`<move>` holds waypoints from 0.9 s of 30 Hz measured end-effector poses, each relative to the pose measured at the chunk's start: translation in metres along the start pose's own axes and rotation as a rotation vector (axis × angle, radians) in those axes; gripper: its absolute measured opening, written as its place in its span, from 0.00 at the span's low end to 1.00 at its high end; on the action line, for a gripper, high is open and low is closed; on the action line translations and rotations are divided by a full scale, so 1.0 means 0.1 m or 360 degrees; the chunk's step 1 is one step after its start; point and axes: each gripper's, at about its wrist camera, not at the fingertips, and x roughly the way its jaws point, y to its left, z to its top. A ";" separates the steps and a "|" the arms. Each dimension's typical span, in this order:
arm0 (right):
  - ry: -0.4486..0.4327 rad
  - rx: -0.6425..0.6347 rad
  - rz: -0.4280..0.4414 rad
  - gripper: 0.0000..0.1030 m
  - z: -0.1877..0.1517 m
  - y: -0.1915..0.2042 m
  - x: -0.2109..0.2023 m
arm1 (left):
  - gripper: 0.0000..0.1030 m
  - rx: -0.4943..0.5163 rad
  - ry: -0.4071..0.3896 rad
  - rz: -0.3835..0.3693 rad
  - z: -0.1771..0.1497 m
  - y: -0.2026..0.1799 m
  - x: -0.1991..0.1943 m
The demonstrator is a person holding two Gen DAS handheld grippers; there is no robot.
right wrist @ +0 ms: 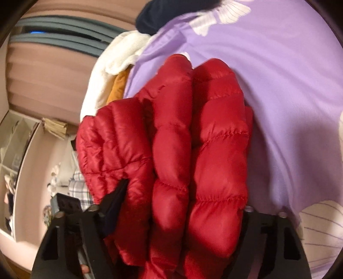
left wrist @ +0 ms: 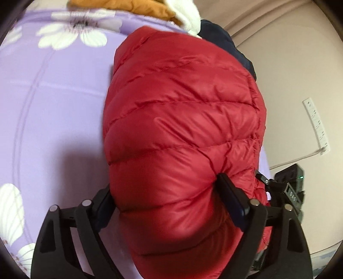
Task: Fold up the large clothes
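Note:
A red quilted down jacket [left wrist: 182,120] is folded into a thick bundle over a purple bedsheet with white flowers [left wrist: 53,107]. My left gripper [left wrist: 169,193] is shut on the jacket's near end, with puffy fabric bulging between its black fingers [left wrist: 232,197]. In the right wrist view the jacket [right wrist: 193,150] shows as several stacked red layers, and my right gripper [right wrist: 178,206] is shut on them. Its left finger [right wrist: 115,199] presses into the fabric; its right finger is hidden behind the bundle.
A pile of other clothes, orange [left wrist: 137,8], white [left wrist: 188,19] and dark navy [left wrist: 225,43], lies at the far edge of the bed. Beige walls, a power strip [left wrist: 317,126] and a shelf [right wrist: 19,139] stand beyond the bed.

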 end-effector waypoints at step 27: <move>-0.0092 -0.0513 0.0141 0.51 -0.05 0.88 0.33 | 0.76 0.0110 -0.0327 0.0186 0.01 0.15 -0.83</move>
